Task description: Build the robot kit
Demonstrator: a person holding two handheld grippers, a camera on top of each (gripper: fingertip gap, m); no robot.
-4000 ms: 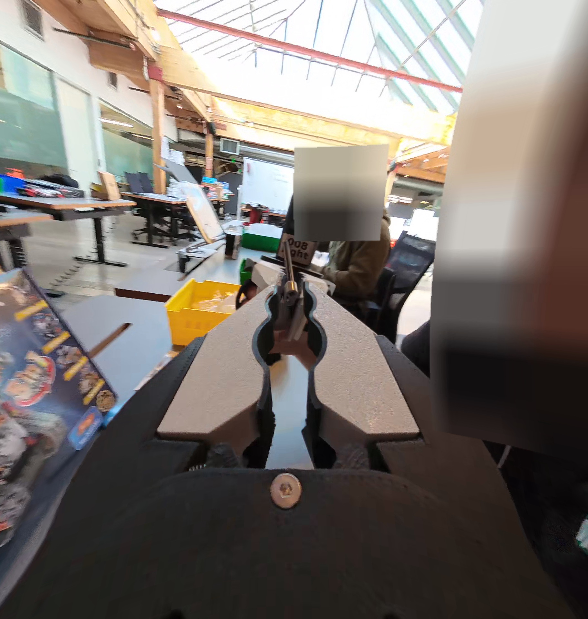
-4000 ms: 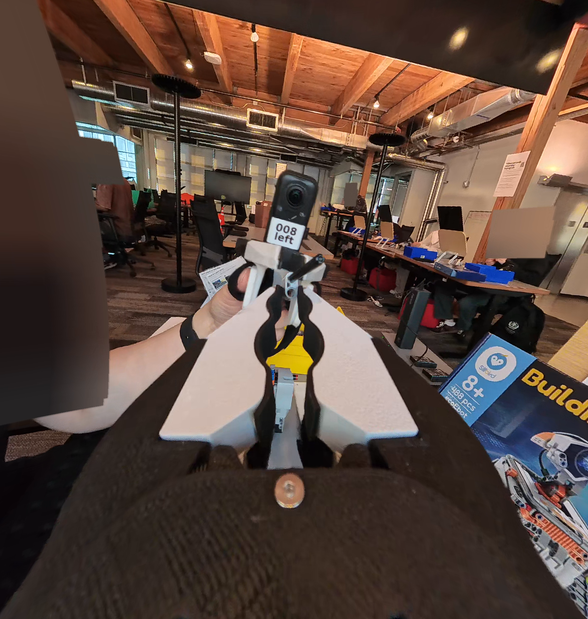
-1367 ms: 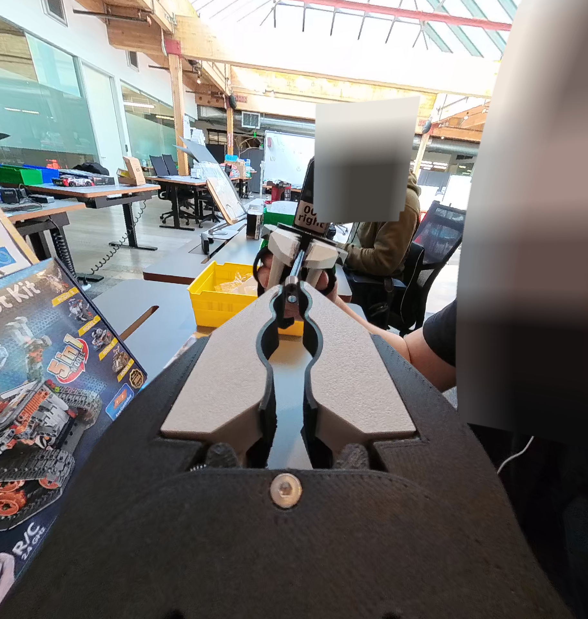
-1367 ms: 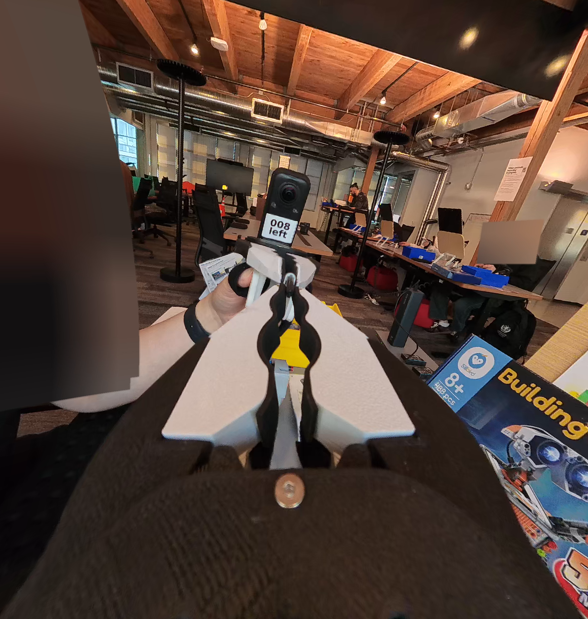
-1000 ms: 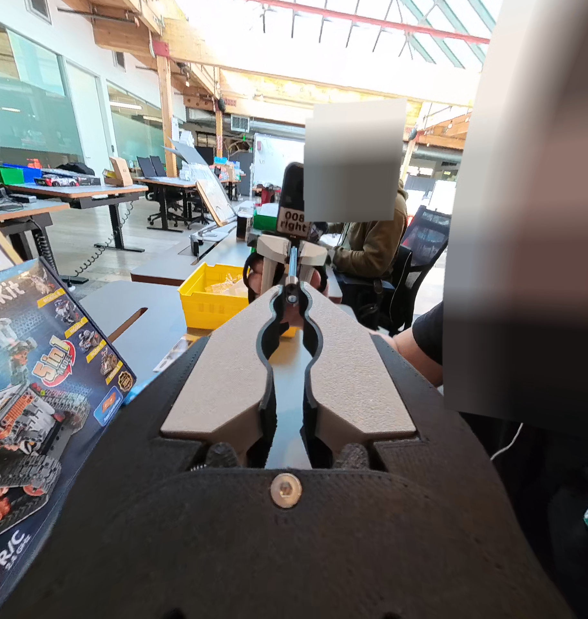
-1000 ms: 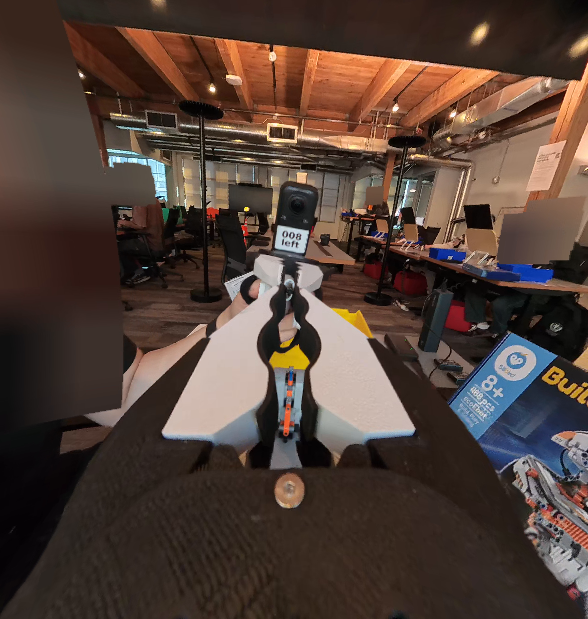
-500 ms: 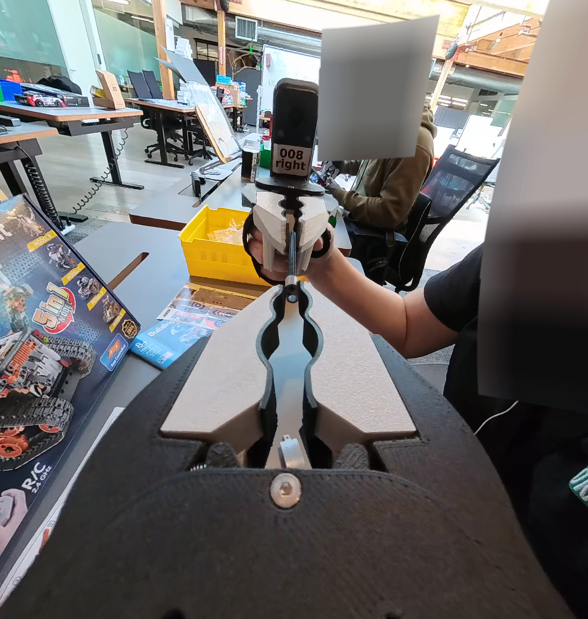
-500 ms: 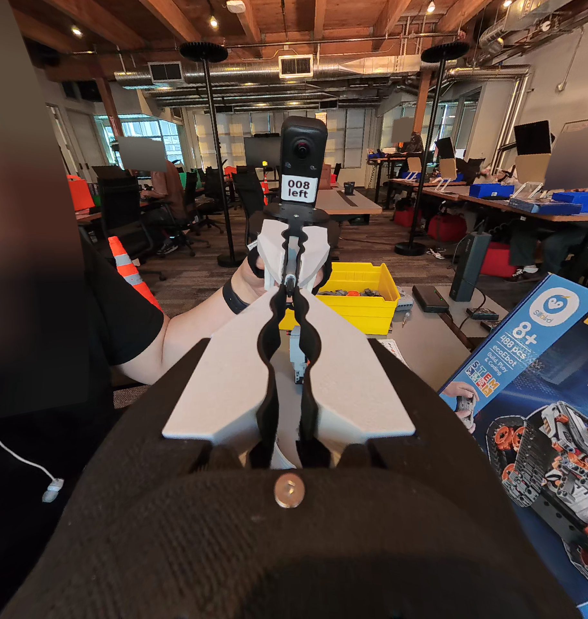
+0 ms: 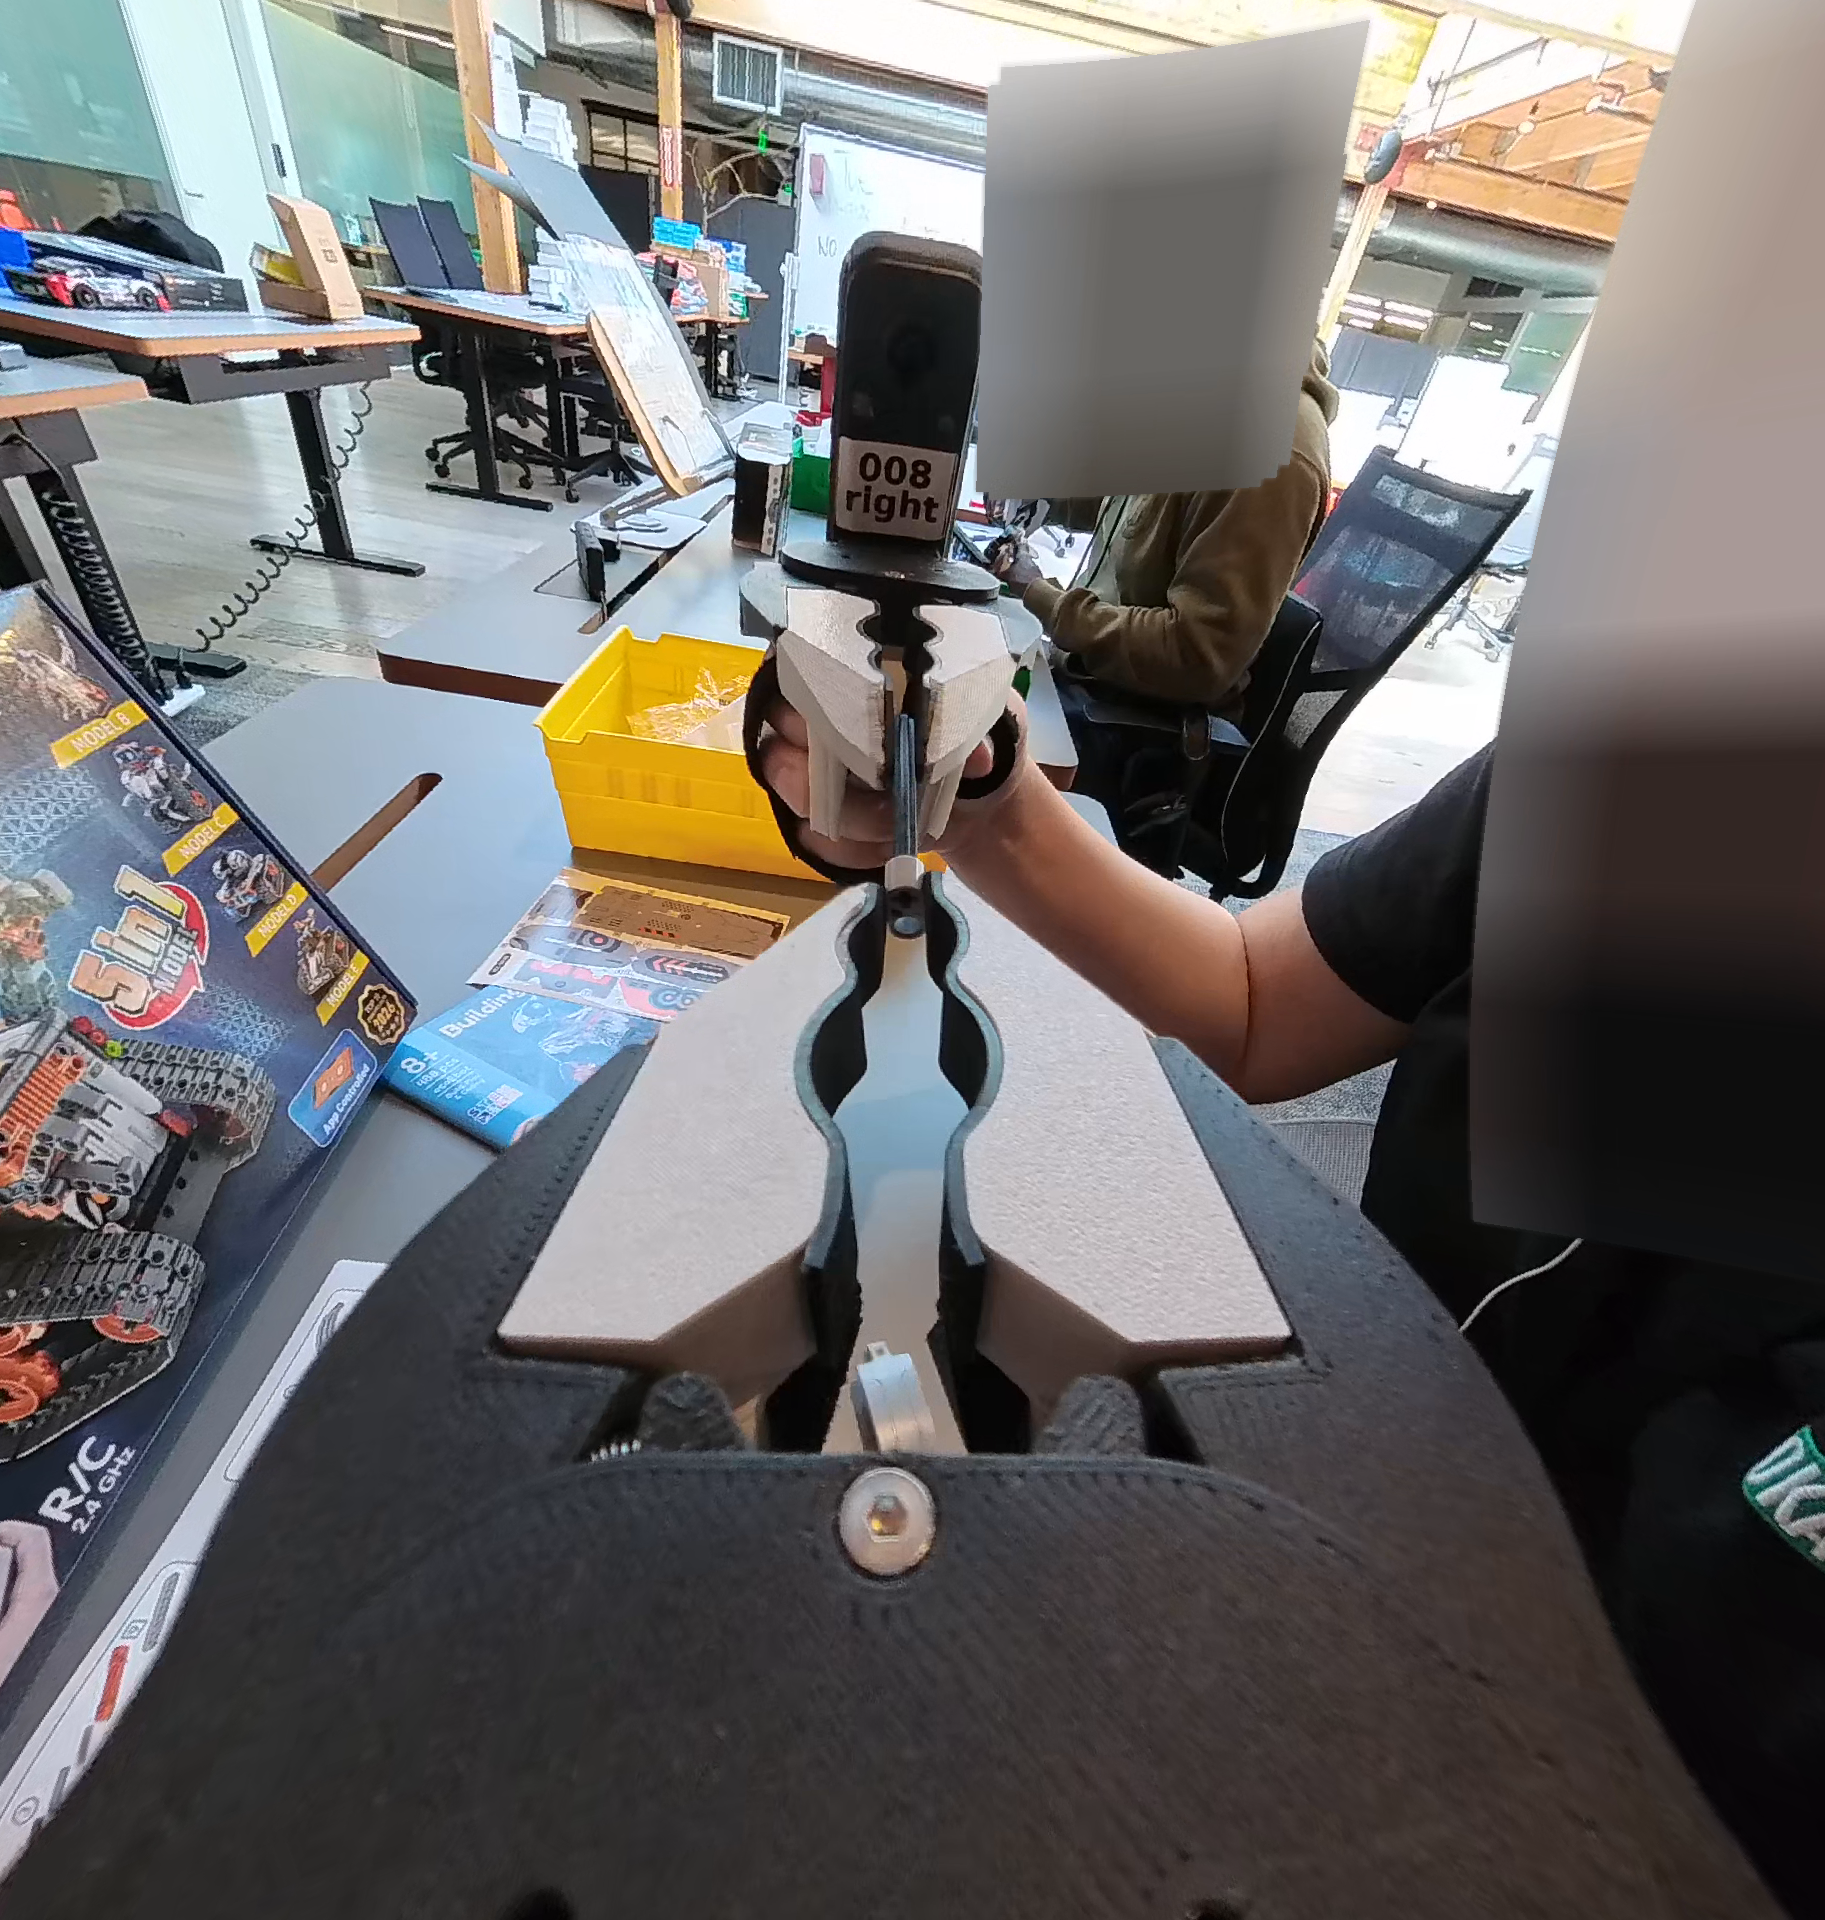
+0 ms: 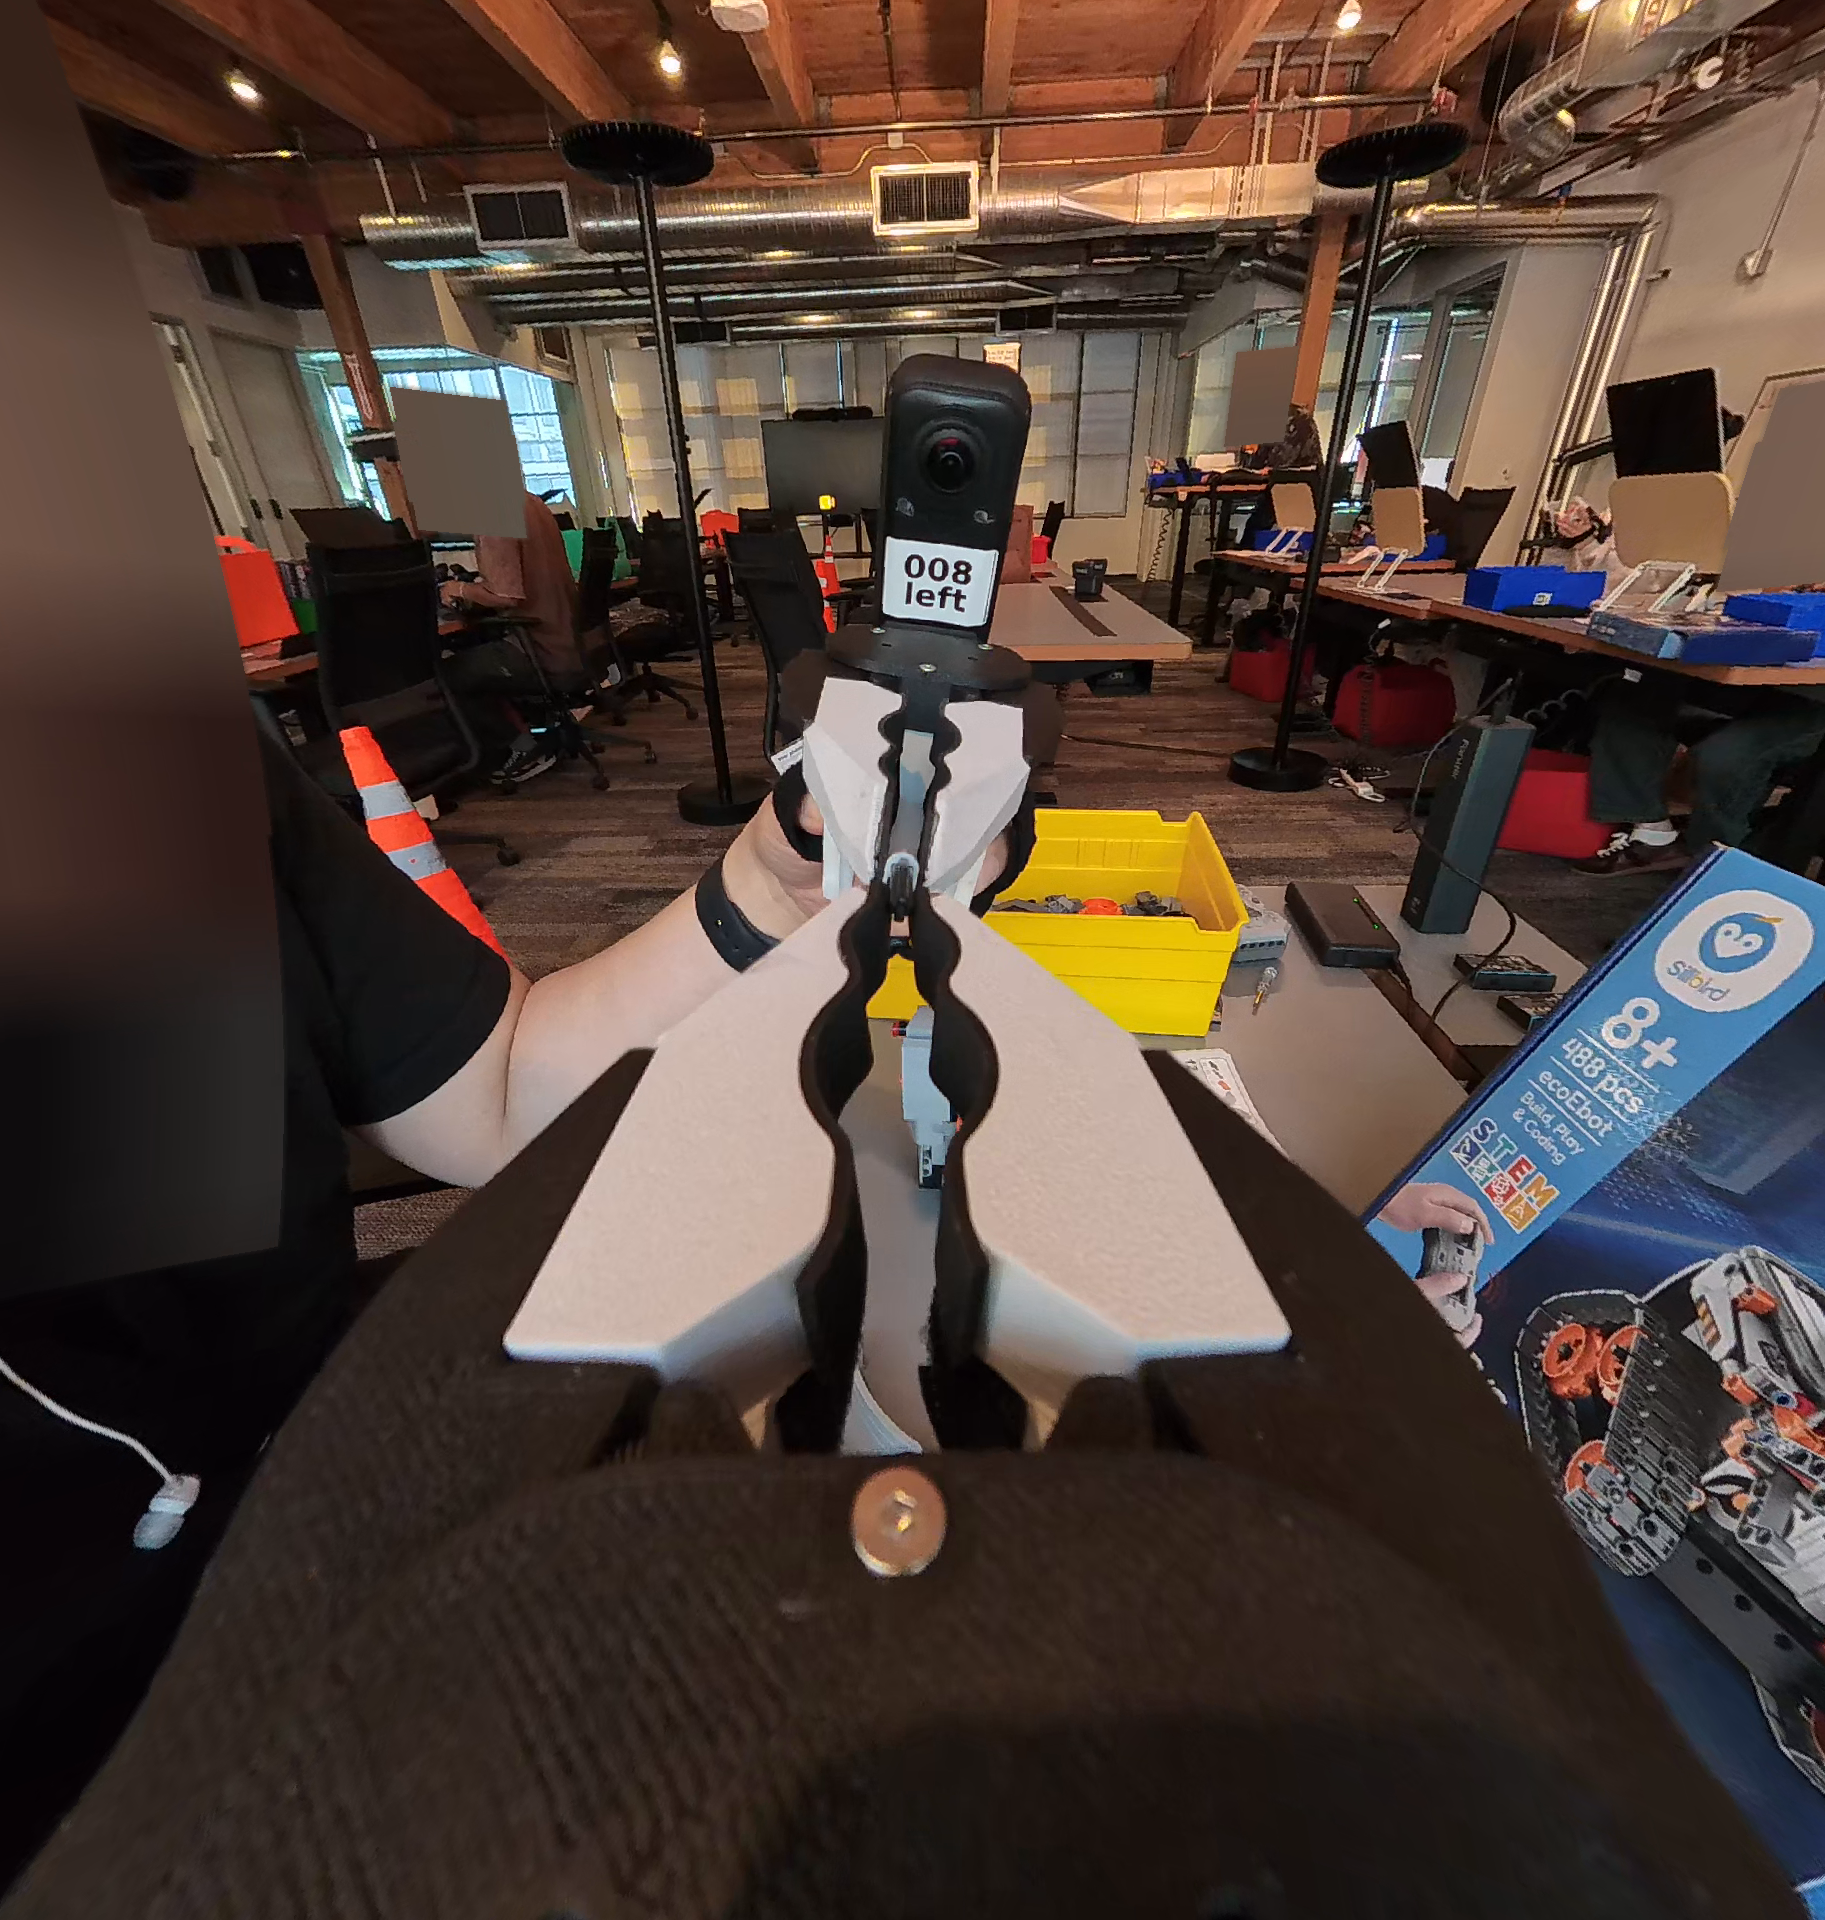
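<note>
My left gripper (image 9: 903, 914) and right gripper (image 10: 895, 902) face each other tip to tip above the grey table (image 9: 451, 831). In the left wrist view the right gripper (image 9: 903, 727) is shut on a thin dark axle (image 9: 903, 800) that points at me. A pale grey bush (image 9: 900, 871) sits on the axle's near end. My left gripper is shut on that end, just behind the bush. In the right wrist view the left gripper (image 10: 913, 821) shows straight ahead. A grey brick assembly (image 10: 923, 1101) stands on the table below, seen between my fingers.
A yellow bin (image 9: 659, 790) of loose parts stands behind the grippers; it also shows in the right wrist view (image 10: 1126, 956). A blue kit box (image 9: 108, 1039) leans nearby, as does another box (image 10: 1666, 1195). Booklets (image 9: 617, 956) lie flat. An orange cone (image 10: 399, 821) stands on the floor. The tips of both grippers are at nearly the same place.
Both views have tilted down over the last second, so the table, bin and booklets show more. The grippers stay shut, tip to tip, and look closer together.
</note>
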